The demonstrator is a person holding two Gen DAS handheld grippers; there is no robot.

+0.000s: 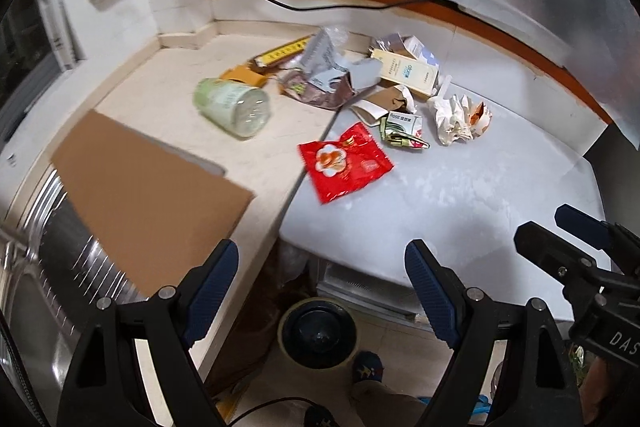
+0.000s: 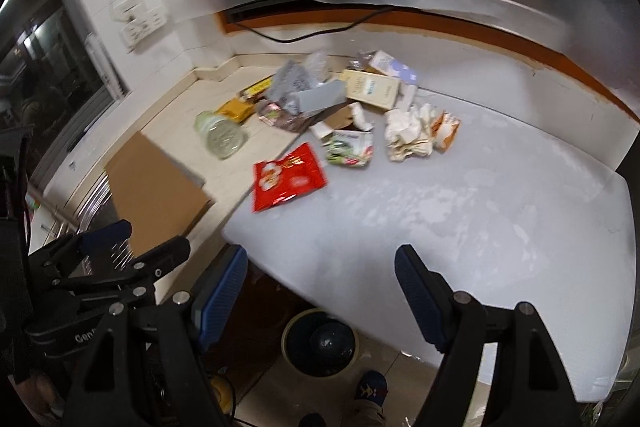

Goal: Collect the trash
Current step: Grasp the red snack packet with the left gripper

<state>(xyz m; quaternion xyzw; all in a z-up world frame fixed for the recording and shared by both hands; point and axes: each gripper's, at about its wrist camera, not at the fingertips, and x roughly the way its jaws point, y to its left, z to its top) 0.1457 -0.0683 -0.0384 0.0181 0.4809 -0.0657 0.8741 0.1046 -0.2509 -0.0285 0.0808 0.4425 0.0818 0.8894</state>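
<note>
Trash lies in a heap at the back of the counter: a red snack packet point(image 1: 345, 161) point(image 2: 289, 175) nearest me, a green-labelled jar point(image 1: 233, 107) point(image 2: 221, 135) on its side, crumpled white paper point(image 1: 457, 119) point(image 2: 412, 133), a cream box point(image 1: 408, 71) point(image 2: 373, 90) and torn wrappers. My left gripper point(image 1: 322, 279) hangs open and empty over the counter's front edge, well short of the packet. Just as empty, my right gripper point(image 2: 320, 281) stands open at the grey top's front edge. Each gripper shows in the other's view, right gripper point(image 1: 572, 239), left gripper point(image 2: 140, 239).
A brown cardboard sheet point(image 1: 152, 195) point(image 2: 154, 187) lies over the steel sink point(image 1: 52, 267) at the left. A round bin point(image 1: 318, 333) point(image 2: 320, 341) stands on the floor below the counter edge, beside a person's slippered foot point(image 1: 368, 369). A black cable point(image 1: 320, 5) runs along the back wall.
</note>
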